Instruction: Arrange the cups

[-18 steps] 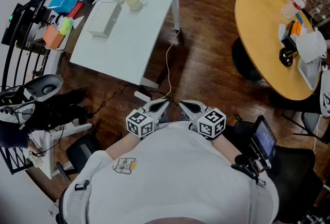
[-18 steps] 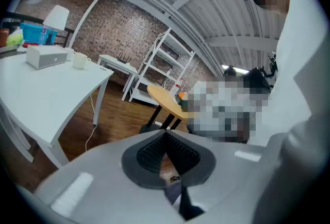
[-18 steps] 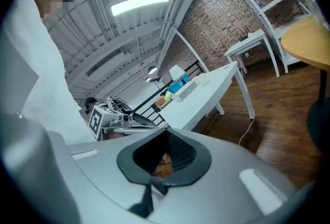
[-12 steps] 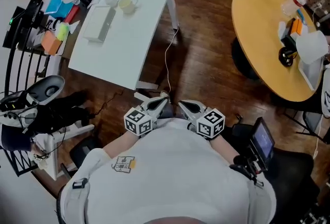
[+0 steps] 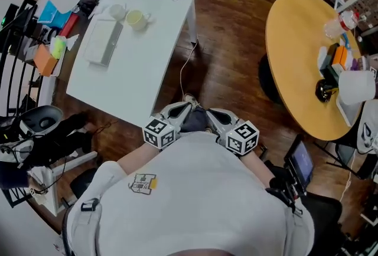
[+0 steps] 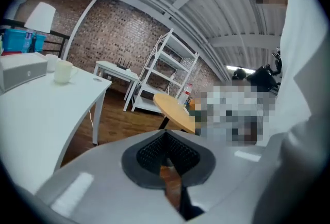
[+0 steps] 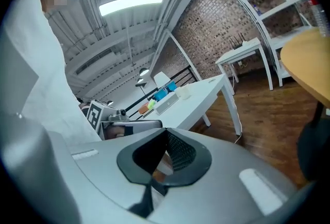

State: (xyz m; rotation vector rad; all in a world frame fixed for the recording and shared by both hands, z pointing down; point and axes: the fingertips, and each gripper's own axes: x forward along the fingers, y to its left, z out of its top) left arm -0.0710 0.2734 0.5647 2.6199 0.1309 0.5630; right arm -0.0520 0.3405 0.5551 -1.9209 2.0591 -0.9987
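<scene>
- Plainly, neither claw is on anything. The left gripper [image 5: 179, 111] has its jaws together with nothing between them; its own view shows only floor through the slit behind the pads.
- The right gripper [image 5: 216, 117] is likewise fully closed and empty.
- Both are drawn in close against the person's chest, side by side, tipped a little downward. That reads as a carrying posture for walking up, not a reach; tucked in, they are kept clear of the furniture.
- The task's things sit well apart from both grippers, at the far end of the white table [image 5: 133, 72]. A pale yellow mug [image 5: 136, 19] stands upright, and a small white cup [image 5: 117, 11] stands just beside it, near but not clearly touching.
- A long white box [image 5: 103, 42] lies just beside the cups on the near side. It could crowd a gripper coming in along the table's length.
- A cable [image 5: 185, 69] trails down from the table's edge across the wooden floor, between the person and the table leg, something to step around.
- The round wooden table [image 5: 295, 54] on the right holds other odds and ends, and I judge it to have no part in the job.
- The arranging has not started, I'd say: the next move calls for closing the distance and opening a claw before either cup can be taken.
</scene>
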